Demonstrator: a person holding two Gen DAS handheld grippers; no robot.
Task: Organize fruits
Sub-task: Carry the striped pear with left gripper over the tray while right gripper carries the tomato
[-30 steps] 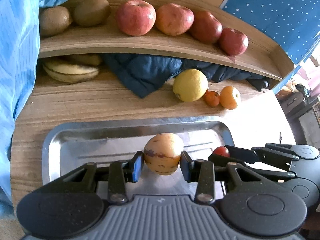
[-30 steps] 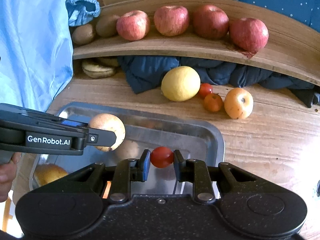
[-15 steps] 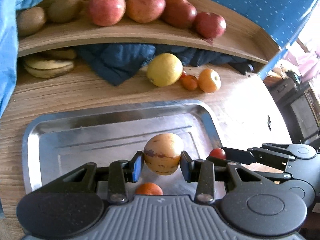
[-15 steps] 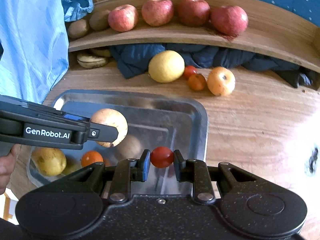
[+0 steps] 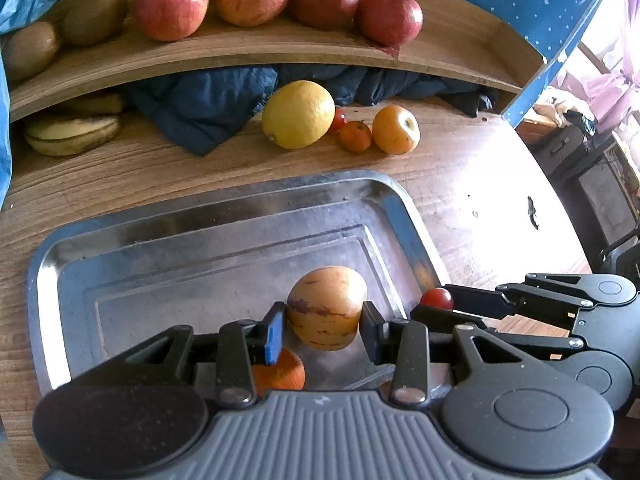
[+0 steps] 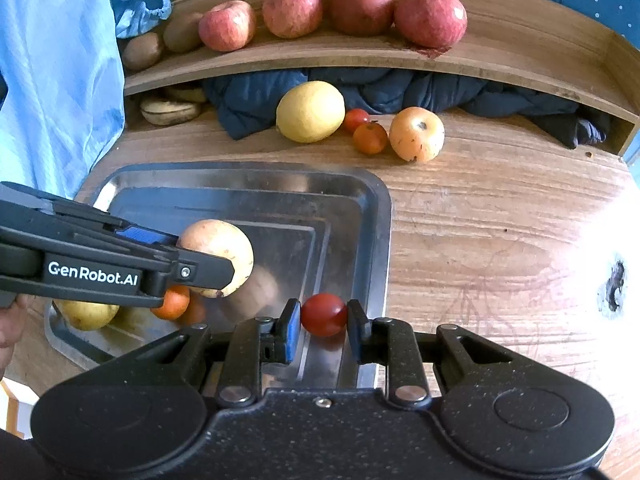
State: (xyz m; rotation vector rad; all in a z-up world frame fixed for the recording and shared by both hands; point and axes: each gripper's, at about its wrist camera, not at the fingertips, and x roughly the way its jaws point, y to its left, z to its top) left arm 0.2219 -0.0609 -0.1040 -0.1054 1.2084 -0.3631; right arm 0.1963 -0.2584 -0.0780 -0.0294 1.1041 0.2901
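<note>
My left gripper (image 5: 323,327) is shut on a yellow fruit with purple streaks (image 5: 326,307), held above the steel tray (image 5: 168,224). The same streaked fruit (image 6: 218,254) shows in the right wrist view, over the tray's (image 6: 376,216) near half. My right gripper (image 6: 323,322) is shut on a cherry tomato (image 6: 323,314) above the tray's right rim; that tomato (image 5: 437,298) also shows in the left wrist view. An orange (image 5: 280,372) and a yellow fruit (image 6: 88,314) lie in the tray's near end.
On the wooden table beyond the tray lie a lemon (image 6: 310,111), two small tomatoes (image 6: 370,137) and an orange-yellow fruit (image 6: 417,139). A curved shelf (image 6: 360,52) carries several red apples and kiwis; bananas (image 6: 170,111) and a dark cloth sit under it. Blue fabric hangs at left.
Both grippers have drawn back toward the near end of the tray with their fruits held. The orange and yellow fruit at the tray's near end have come into view.
</note>
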